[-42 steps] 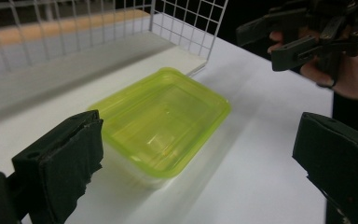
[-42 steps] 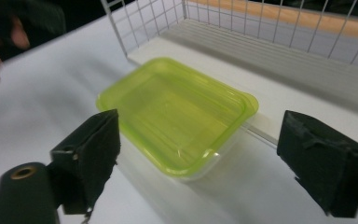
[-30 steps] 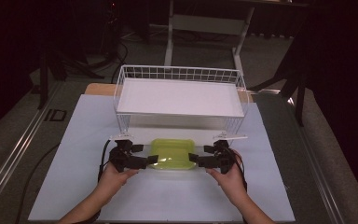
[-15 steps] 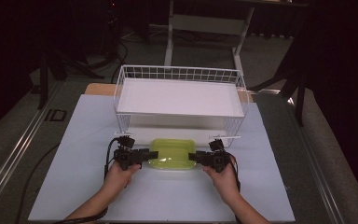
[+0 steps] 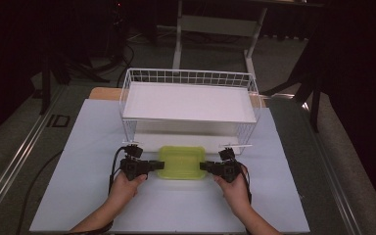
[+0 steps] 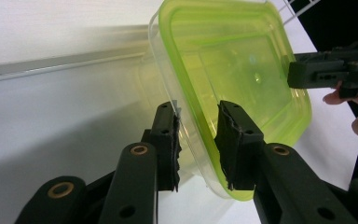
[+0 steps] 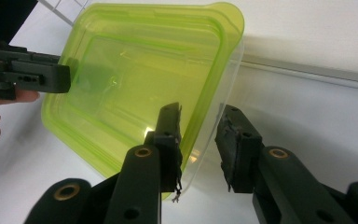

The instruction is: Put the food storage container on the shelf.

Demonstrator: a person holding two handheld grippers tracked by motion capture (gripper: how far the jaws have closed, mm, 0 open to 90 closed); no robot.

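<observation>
Both sets of jaws have just been closing on the green-lidded container (image 5: 181, 162), left gripper (image 5: 157, 165) at its nine o'clock edge, right gripper (image 5: 205, 166) at three. It sits just before the wire basket (image 5: 188, 78), seemingly ready for lifting.

The white table sheet (image 5: 78, 161) is brightly lit from above. Beyond it the room sinks into darkness. Close gripper views look soft.

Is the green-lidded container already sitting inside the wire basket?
No, the container rests on the white table surface in front of the wire basket, between the left gripper and the right gripper.
</observation>
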